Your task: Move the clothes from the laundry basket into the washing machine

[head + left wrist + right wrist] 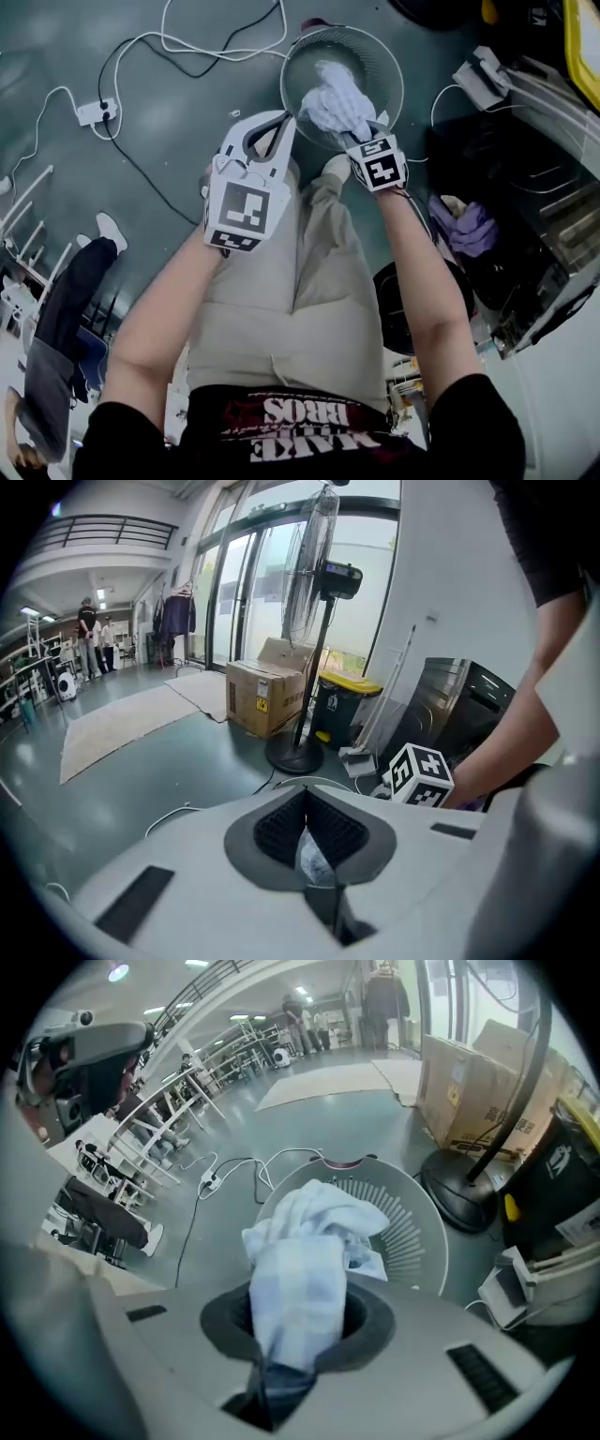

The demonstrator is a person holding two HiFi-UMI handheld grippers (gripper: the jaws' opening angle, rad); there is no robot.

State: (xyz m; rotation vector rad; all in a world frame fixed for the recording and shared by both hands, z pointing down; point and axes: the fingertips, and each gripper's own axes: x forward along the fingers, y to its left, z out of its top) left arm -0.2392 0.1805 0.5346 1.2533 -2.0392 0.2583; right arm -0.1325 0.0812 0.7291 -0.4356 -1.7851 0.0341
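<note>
A round white laundry basket [380, 56] stands on the floor below me. My right gripper [354, 134] is shut on a bunched white cloth [336, 101] that hangs above the basket. In the right gripper view the cloth [300, 1269] fills the space between the jaws, and the basket's slotted wall [417, 1237] lies beneath. My left gripper [284, 120] is beside it on the left, with its pads [281, 822] meeting at the tips. A pale patch shows in the gap behind them; what it is I cannot tell. The dark washing machine [525, 197] is at the right, with purple clothes [464, 230] at its opening.
White cables and a power strip [98, 112] trail over the floor at upper left. A pedestal fan's base [298, 757], a cardboard box [262, 696] and a yellow-lidded black bin [342, 710] stand by the windows. Another person's leg and shoe [111, 230] are at left.
</note>
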